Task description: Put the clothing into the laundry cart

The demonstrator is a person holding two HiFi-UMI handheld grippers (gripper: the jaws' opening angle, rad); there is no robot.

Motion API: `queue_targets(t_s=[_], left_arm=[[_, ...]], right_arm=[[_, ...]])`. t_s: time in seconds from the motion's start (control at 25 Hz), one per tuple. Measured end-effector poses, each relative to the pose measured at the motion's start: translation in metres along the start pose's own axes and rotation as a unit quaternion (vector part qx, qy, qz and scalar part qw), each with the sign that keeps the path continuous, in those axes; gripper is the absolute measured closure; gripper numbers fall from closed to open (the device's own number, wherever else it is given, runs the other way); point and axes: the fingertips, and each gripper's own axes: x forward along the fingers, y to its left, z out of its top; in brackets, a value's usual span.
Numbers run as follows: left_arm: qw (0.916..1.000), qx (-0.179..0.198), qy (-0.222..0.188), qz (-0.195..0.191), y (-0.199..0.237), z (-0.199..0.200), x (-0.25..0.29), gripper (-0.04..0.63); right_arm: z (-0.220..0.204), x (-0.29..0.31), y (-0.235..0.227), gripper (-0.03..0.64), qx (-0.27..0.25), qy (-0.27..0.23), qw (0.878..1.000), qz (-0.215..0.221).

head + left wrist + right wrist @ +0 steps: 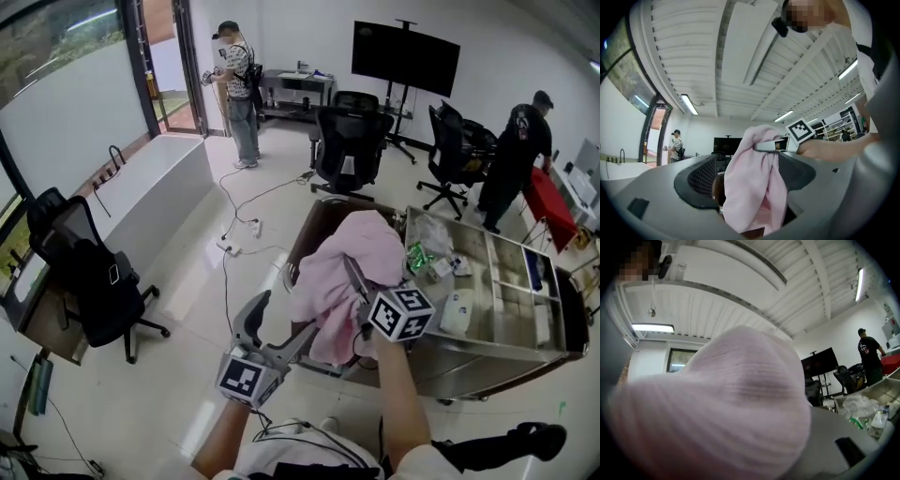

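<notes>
A pink garment (339, 272) hangs bunched over the dark brown laundry cart (312, 225). My right gripper (355, 278) is raised above the cart's opening, its jaws shut on the top of the cloth. In the right gripper view the pink garment (726, 404) fills the frame and hides the jaws. My left gripper (285, 319) stands open just left of and below the cloth. In the left gripper view the pink garment (747, 192) dangles between the wide-apart jaws without being pinched, and the right gripper (763, 146) clamps it from above.
A steel service cart (525, 337) with compartments of small supplies adjoins the laundry cart on the right. Black office chairs (349, 145) stand behind, another (89, 272) at the left. Cables (234, 234) cross the floor. Two people stand at the back.
</notes>
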Motion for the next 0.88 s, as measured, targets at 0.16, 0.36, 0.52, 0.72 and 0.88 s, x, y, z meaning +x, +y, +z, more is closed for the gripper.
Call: queue_targets(t_s=[0.16,0.36,0.52,0.72,0.88], left_arm=[[0.9998,-0.009,0.006,0.019,0.008,-0.010,0.003,0.199],[0.9993,-0.014,0.017,0.030,0.010,-0.023,0.008,0.199],[0.9992,-0.014,0.021,0.032,0.012,-0.032,0.009,0.198],[0.9993,-0.009,0.025,0.026,0.014,-0.042,0.010,0.198],[0.9994,-0.019,0.026,0.016,0.007,-0.037,0.016,0.198]], right_arm=[[-0.065,0.025,-0.019,0.290,-0.015,0.100,0.995,-0.017],[-0.108,0.028,-0.025,0.169,-0.043,0.177,0.983,-0.003],[-0.115,0.014,-0.023,0.153,-0.043,0.186,0.982,0.002],[-0.114,-0.007,-0.010,0.155,-0.031,0.176,0.984,0.011],[-0.107,-0.026,0.001,0.155,-0.027,0.162,0.986,0.023]])
